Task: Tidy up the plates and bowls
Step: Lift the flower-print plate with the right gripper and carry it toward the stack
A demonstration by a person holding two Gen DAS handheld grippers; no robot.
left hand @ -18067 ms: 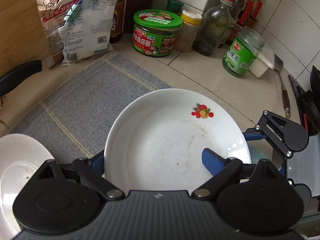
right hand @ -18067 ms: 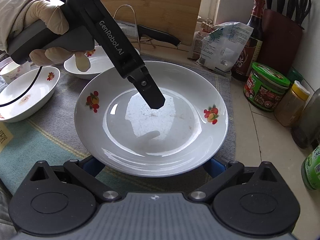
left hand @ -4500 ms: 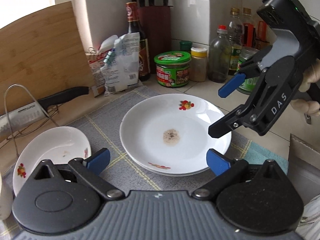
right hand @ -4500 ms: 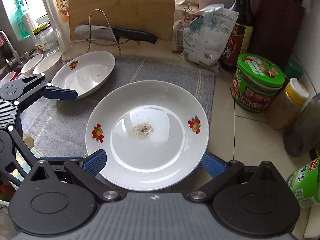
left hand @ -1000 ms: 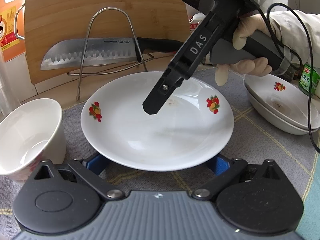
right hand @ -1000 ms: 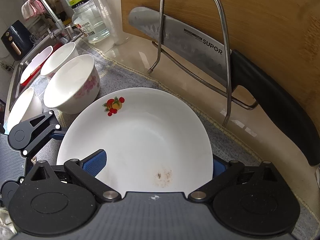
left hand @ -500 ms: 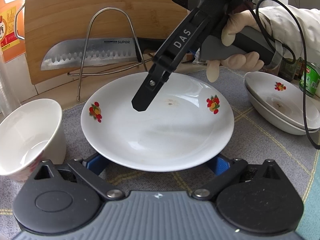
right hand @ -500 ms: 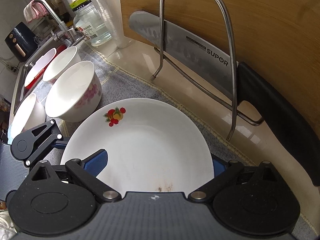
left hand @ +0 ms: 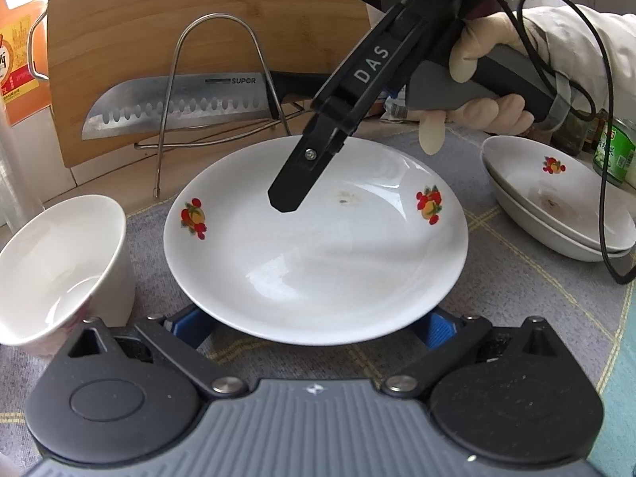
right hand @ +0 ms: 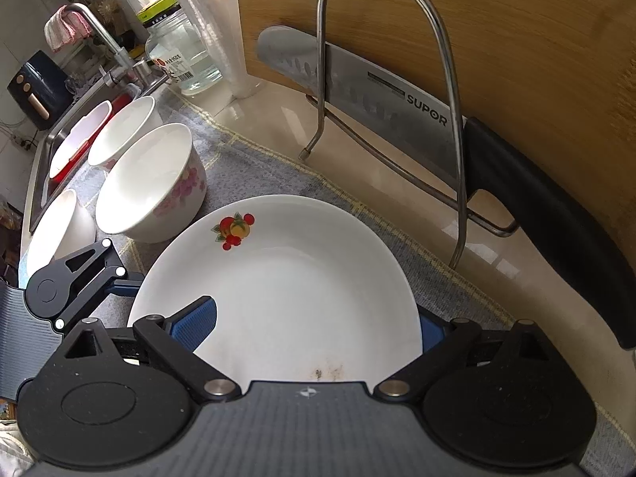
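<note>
- Your right tongs (left hand: pixel 286 198) had lifted and drawn back over the last second; the finger tip (left hand: pixel 283 202) that reached deep over the plate (left hand: pixel 318 254) now hung nearer its far rim, clear of the surface.
- Right tongs were spread, one pad inside the rim, the other outside it and half hidden; nothing pinched.
- Your left tongs (left hand: pixel 314 324) held the same spot, spread wide with the near rim of the plate between the blue pads (left hand: pixel 190 324); whether they touched it, I couldn't tell.
- The plate hadn't moved; it sat on the grey mat (left hand: pixel 536 310) straight ahead of the left tongs.
- Stacked plates (left hand: pixel 556 206) waited off to the right of the left tongs, a bowl (left hand: pixel 59 262) just to their left.
- My read: the grasp wasn't closed yet, so this plate still had to join the stack.
</note>
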